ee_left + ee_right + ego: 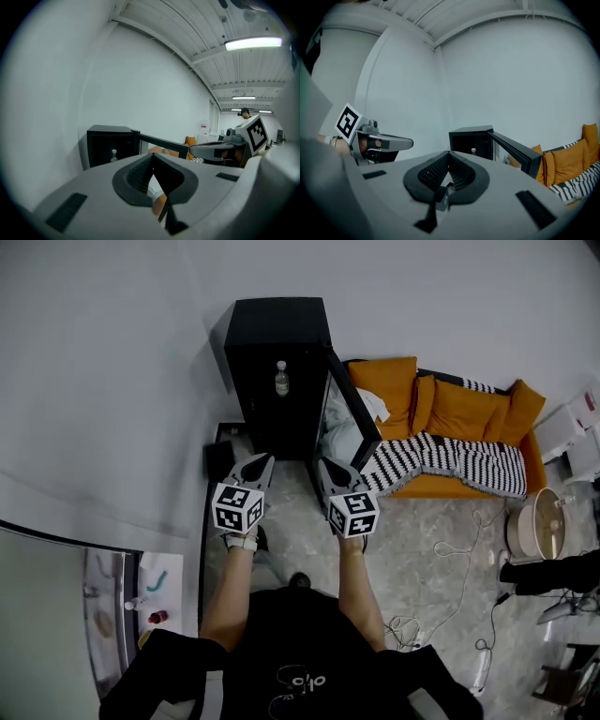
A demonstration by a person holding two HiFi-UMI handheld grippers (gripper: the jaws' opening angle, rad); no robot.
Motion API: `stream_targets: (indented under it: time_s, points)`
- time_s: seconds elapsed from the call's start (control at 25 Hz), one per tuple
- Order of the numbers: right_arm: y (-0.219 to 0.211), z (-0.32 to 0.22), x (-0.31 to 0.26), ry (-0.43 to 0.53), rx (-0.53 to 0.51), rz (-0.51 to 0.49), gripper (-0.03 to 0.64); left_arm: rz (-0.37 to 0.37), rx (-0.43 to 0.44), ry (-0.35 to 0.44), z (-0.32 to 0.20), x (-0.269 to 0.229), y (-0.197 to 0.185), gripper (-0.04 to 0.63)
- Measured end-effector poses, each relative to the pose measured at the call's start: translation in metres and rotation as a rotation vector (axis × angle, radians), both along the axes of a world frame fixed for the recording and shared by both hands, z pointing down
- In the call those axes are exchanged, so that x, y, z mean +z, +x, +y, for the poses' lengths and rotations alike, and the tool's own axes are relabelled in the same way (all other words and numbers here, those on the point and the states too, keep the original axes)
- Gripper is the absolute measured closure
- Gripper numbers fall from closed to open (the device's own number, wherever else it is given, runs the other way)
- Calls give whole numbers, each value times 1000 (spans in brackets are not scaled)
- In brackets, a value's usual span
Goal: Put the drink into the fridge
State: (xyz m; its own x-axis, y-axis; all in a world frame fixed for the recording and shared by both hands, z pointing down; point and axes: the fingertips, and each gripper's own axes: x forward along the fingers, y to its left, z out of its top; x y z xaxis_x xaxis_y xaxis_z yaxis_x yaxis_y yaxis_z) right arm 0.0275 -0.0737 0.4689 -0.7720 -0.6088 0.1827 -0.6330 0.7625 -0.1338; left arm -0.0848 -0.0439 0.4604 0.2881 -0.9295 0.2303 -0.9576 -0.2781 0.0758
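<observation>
A black mini fridge [281,352] stands against the white wall with its door [352,409] swung open to the right. A clear drink bottle [281,379] stands upright inside it, also seen in the left gripper view [113,155] and the right gripper view [473,151]. My left gripper [258,463] and right gripper [328,468] hang side by side in front of the fridge, short of its opening. Both are shut with nothing between the jaws. The left gripper's tips [152,155] meet, and so do the right gripper's [449,153].
An orange sofa [450,409] with a striped blanket [450,460] stands right of the fridge, behind the open door. Cables [450,559] trail on the floor at the right. A counter with small items [150,601] is at the lower left. A person [244,112] stands far off.
</observation>
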Motion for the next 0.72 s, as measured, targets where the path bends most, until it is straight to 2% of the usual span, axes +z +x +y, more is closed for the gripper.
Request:
stream_targets:
  time_s: [0.2, 0.72]
  points:
    - [2, 13, -1, 5, -13, -3, 609, -29, 10, 5, 16, -2, 6, 589]
    - [0, 39, -3, 4, -38, 20, 608, -45, 11, 6, 42, -3, 10, 589]
